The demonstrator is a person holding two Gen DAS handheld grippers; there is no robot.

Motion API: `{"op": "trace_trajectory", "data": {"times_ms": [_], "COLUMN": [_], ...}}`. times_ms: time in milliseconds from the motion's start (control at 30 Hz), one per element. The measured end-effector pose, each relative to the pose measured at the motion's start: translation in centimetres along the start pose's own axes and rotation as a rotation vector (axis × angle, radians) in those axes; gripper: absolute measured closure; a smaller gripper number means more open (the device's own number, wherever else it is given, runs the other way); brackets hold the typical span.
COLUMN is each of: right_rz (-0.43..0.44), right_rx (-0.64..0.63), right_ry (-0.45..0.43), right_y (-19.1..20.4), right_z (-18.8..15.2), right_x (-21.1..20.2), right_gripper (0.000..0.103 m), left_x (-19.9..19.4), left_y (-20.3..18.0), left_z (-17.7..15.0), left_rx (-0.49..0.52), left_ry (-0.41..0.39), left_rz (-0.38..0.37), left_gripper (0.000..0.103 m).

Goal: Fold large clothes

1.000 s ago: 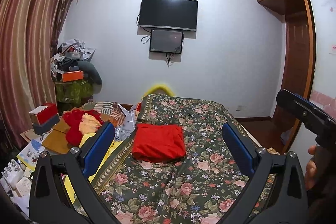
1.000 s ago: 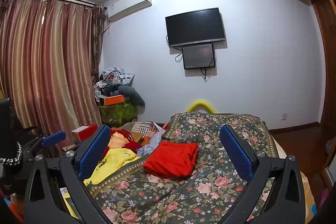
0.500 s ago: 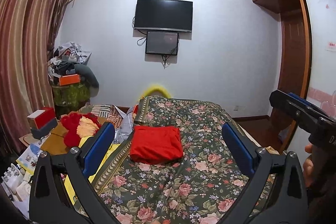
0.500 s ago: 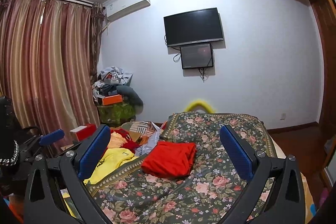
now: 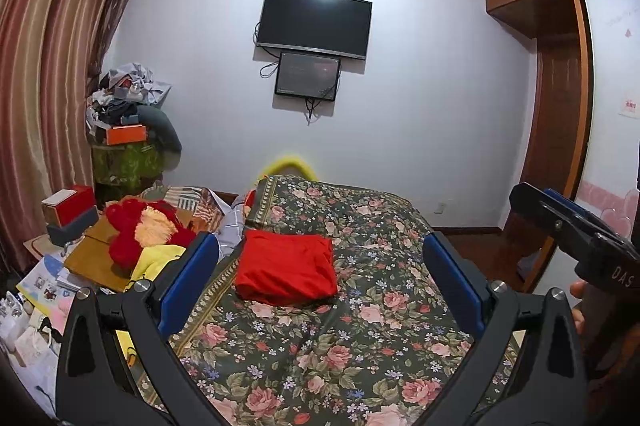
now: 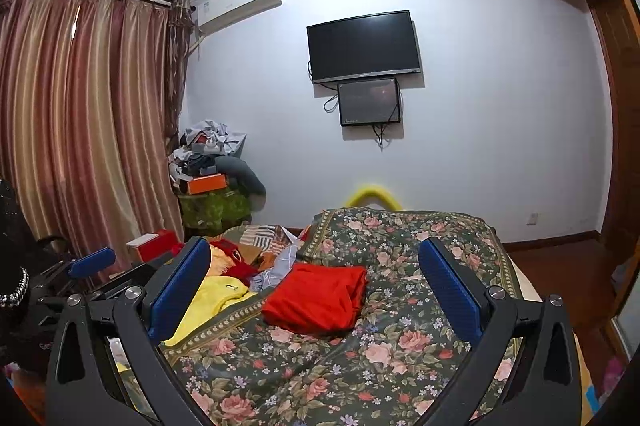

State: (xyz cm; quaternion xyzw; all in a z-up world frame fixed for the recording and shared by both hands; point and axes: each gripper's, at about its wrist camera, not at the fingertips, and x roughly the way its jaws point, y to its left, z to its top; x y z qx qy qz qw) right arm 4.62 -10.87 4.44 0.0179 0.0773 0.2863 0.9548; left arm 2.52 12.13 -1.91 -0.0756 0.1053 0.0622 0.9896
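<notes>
One red garment [image 5: 287, 268], already folded into a thick rectangle, lying on the floral bedspread [image 5: 360, 326] toward its left edge, about midway up the bed. Seen from the right wrist view as well [image 6: 318, 296], with stacked fold edges showing on the side away from the curtain. Just beside the red garment, past the bedspread's bordered edge: a yellow garment [image 6: 212, 300], crumpled and unfolded, then a red and orange plush toy [image 5: 146, 228] and a striped cloth heap farther off.

Compared with a second ago, very little different: red garment in the same spot and shape, both views shifted slightly sideways and no closer to it. Suggests folding of this piece finished and a pause before the next one, likely the yellow garment.

Left tongs [image 5: 320, 280] held level above the near end of the bed, spread wide and empty, blue pads framing the red garment without touching it. Right tongs [image 6: 314, 292] likewise wide apart and empty, raised over the near part of the bedspread, well short of the red garment. Right tongs also visible from the side at the far right of the left wrist view, with part of a hand [image 5: 578, 306] gripping the handle.

Beyond the red garment, on the far wall: a dark television [image 5: 314, 22] with a smaller screen below.
</notes>
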Motion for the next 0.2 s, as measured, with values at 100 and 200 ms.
{"op": "trace_trajectory", "data": {"times_ms": [100,200], "right_rz": [-0.001,0.0], "right_rx": [-0.002,-0.004], "right_ry": [0.003,0.006], "right_y": [0.05,0.14], "right_z": [0.02,-0.03], "right_x": [0.06,0.15], "right_gripper": [0.0,0.0], "left_x": [-0.07,-0.04], "left_y": [0.19,0.35], "left_z": [-0.04,-0.04], "left_rx": [-0.008,-0.018], "left_ry": [-0.004,0.005], "left_rz": [0.003,-0.005], "left_gripper": [0.0,0.0]}}
